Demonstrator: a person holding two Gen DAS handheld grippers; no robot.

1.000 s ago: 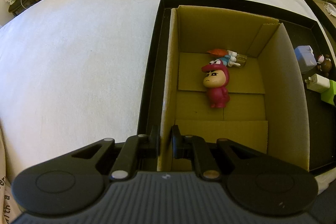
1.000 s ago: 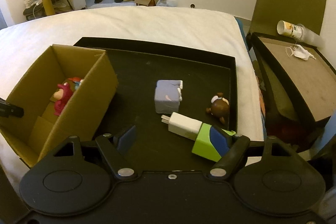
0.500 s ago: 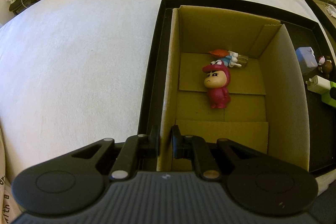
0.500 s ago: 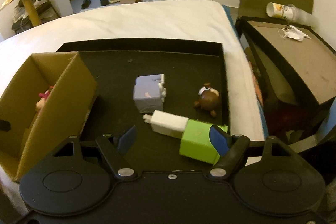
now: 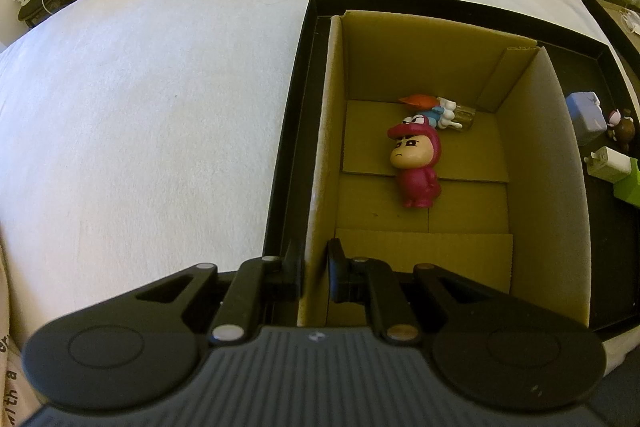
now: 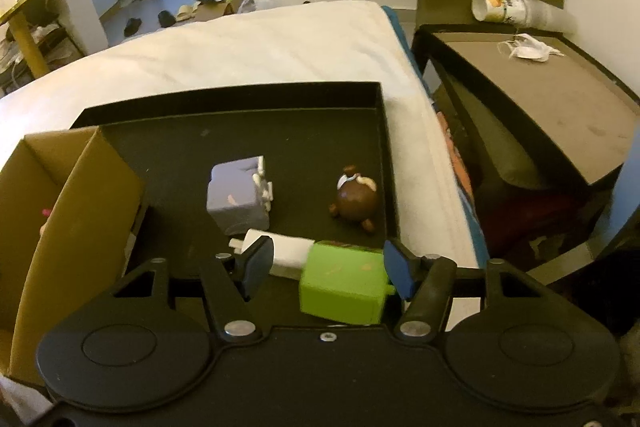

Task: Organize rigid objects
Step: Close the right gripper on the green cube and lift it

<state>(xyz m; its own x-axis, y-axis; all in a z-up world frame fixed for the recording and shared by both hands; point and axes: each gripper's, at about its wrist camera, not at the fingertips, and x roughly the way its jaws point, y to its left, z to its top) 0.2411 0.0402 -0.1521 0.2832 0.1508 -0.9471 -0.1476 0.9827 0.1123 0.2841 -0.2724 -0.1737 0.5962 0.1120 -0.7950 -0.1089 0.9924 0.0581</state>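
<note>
**Left pinching the box wall, right closing around the green block**

My left gripper (image 5: 314, 269) is clenched on the near wall of the cardboard box (image 5: 532, 163), which stands inside the black tray (image 6: 280, 95) on the white bed (image 5: 140, 107). In the box lie a red-suited figurine (image 5: 416, 167) and, just behind it, a small blue-and-white figurine (image 5: 438, 113).

My right gripper (image 6: 326, 267) has just been narrowing around the green block (image 6: 344, 283) with its white plug end (image 6: 288, 251); the right pad is at the block's edge, the left pad stands apart. Nearby on the tray sit a lilac cube (image 6: 238, 195) and a brown round figurine (image 6: 356, 201).
</note>
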